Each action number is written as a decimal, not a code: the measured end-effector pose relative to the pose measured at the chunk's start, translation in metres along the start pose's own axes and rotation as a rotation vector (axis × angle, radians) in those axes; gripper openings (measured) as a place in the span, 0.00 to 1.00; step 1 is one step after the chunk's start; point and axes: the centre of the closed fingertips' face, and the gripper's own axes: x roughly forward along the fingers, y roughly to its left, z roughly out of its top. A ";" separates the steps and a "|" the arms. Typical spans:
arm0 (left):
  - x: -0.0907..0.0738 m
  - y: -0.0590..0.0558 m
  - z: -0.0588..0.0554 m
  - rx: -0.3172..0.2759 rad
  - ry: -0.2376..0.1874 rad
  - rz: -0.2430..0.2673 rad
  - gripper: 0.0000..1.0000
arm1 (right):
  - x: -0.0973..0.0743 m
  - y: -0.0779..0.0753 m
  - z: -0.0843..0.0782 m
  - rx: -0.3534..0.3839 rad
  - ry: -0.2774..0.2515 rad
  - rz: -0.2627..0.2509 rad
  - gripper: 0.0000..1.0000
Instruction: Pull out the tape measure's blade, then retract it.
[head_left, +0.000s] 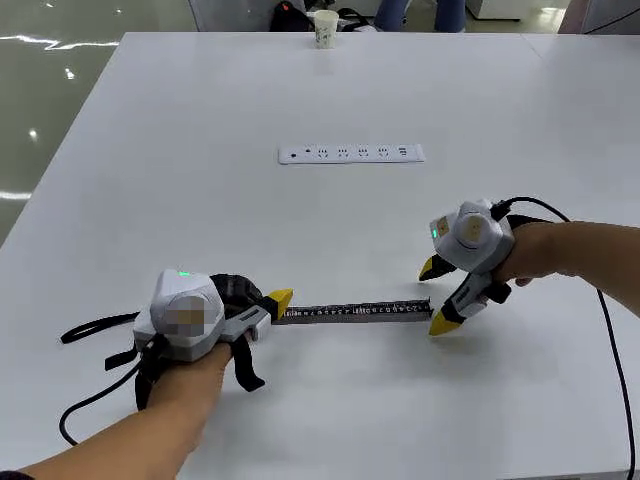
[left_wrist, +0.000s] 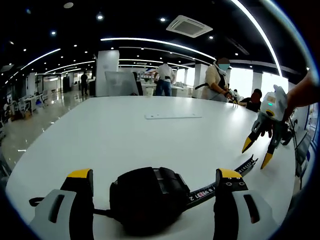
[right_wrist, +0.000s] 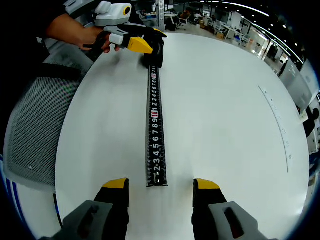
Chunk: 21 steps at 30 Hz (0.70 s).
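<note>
While the left hand rests low at near left, the left gripper (head_left: 266, 305) points right, jaws apart astride the black tape measure case (left_wrist: 150, 200). Its dark numbered blade (right_wrist: 155, 125) lies flat on the white table (head_left: 350, 80), ending between the spread jaws of the downward-tilted right gripper (head_left: 438, 295), ungripped.

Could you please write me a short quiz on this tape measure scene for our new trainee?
1. True or false: the right gripper is clamped on the blade.
2. What sits between the jaws of the left gripper? A a mug; B the tape measure's case; C a screwdriver.
3. Name the long white thing lying on the table beyond the blade.
Key: 1 false, its jaws stand open and the blade's tip lies loose between them; 2 B; 3 the power strip.
</note>
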 end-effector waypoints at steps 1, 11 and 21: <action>0.000 0.000 0.001 0.000 -0.004 -0.001 0.99 | 0.000 0.002 0.000 -0.001 0.003 0.006 0.45; 0.000 0.001 0.001 -0.010 -0.013 0.005 0.99 | 0.001 0.005 -0.002 -0.003 0.006 0.023 0.26; 0.001 0.002 -0.001 -0.016 -0.009 0.012 0.99 | 0.002 0.007 0.001 -0.028 0.012 0.017 0.14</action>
